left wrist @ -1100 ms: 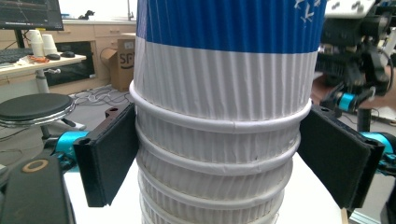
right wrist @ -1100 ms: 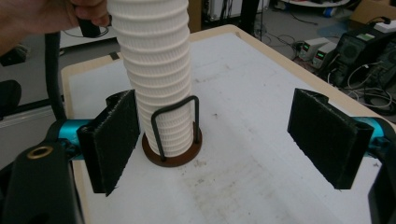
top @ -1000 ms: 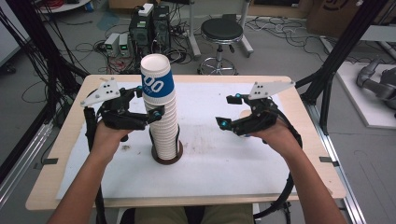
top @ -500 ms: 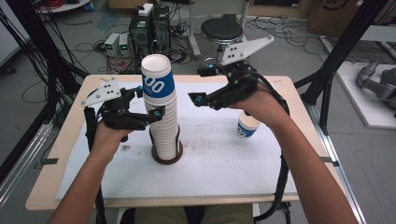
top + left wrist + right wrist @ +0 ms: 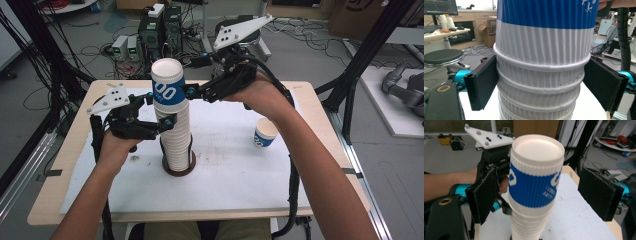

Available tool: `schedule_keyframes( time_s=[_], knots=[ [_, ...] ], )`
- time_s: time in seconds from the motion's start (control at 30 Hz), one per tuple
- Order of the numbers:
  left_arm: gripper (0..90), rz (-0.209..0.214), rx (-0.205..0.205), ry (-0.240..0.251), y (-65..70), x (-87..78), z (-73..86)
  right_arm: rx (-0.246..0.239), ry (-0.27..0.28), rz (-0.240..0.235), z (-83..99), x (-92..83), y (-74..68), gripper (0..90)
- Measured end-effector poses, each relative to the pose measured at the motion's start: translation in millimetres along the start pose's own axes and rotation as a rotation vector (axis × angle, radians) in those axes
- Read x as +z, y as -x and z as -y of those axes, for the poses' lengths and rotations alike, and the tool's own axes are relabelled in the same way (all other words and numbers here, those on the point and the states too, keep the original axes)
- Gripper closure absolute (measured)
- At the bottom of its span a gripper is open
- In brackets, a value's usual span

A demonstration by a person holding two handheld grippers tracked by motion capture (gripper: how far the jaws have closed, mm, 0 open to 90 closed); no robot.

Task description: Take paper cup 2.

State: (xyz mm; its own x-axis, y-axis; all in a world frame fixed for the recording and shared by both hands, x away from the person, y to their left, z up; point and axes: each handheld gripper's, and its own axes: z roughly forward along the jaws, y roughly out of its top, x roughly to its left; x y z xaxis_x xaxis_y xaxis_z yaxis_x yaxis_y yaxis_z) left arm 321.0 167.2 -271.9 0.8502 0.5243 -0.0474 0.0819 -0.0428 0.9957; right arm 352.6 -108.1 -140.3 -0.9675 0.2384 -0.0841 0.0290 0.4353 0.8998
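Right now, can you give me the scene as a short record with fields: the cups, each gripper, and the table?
cup stack: tall, upside down, upright on a dark round base
top cup: white with blue band
left gripper: jaws pressed on both sides of the stack, below the top cup
right gripper: open, jaws on both sides of the top cup, not touching
single cup: upright on the table, right of the stack
table: wood, white mat on it
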Motion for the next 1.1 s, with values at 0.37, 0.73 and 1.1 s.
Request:
schedule_keyframes(
  time_s=[0.37, 0.73, 1.1],
  knots=[
    [15.6, -0.001, 0.004, -0.008, 0.6, 0.3, -1.1, -0.015, -0.058, -0.042, -16.3, 31.5, 1.4, 17.4],
    [15.6, 0.0, 0.002, -0.011, 0.1, 0.3, -1.5, -0.014, -0.084, -0.054, -18.0, 42.2, 5.2, 26.6],
    [15.6, 0.002, 0.005, -0.009, 0.7, 0.2, -1.2, -0.011, -0.04, -0.043, -34.9, 30.8, 6.1, 27.7]
  ],
)
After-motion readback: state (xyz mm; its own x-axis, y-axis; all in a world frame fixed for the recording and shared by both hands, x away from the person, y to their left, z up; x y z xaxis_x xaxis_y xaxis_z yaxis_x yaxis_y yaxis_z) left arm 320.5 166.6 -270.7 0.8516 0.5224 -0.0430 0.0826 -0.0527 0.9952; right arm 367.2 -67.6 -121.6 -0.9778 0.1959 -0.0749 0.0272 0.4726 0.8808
